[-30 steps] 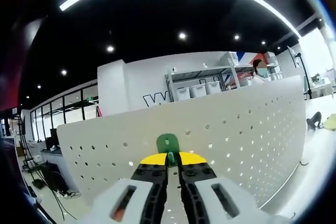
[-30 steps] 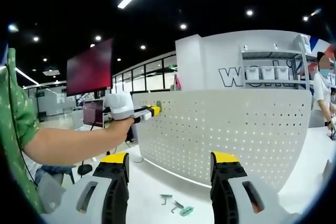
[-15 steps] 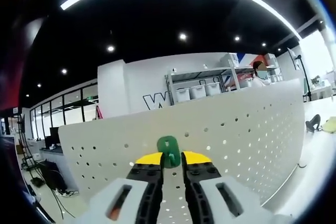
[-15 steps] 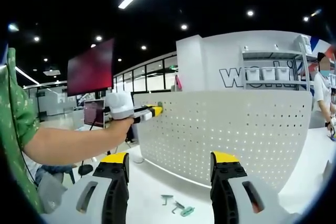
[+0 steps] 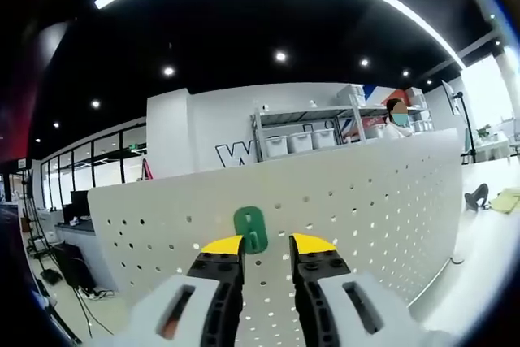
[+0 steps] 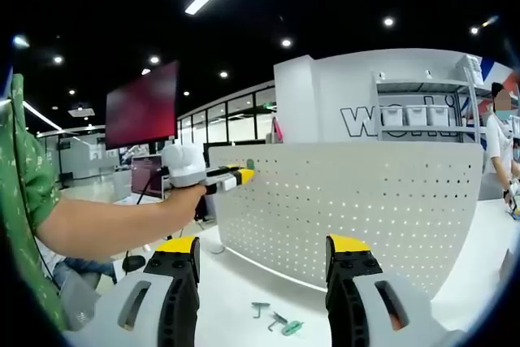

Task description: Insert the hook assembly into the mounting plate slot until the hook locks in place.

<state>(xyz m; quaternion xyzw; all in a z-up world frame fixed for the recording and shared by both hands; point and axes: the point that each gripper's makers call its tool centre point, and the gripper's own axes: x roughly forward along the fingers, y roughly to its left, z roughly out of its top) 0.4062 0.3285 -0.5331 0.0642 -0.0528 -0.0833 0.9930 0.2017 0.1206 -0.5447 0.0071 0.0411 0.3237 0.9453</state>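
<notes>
A: Where is the green hook [image 5: 250,229] at this moment?

B: In the left gripper view it sits flat on the white perforated mounting plate [image 5: 382,201], near the plate's top edge, and it looks upright. From the right gripper view I see it as a small green spot [image 6: 249,165] at the upper left corner of the plate [image 6: 366,201].

A: And the left gripper [image 5: 266,248], does it hold the hook?

B: No, its two yellow-tipped jaws stand apart, one on each side just below the hook, and I see a gap between the jaws and the green part. In the right gripper view this same gripper [image 6: 244,175] is held by a hand in a white glove [image 6: 184,165], with its tip just beside the hook.

A: What about the right gripper [image 6: 262,243]?

B: Its jaws are wide apart with nothing between them. It is well apart from the plate. On the white table [image 6: 236,290] in front of the plate lie several loose hooks [image 6: 276,320], grey and green
</notes>
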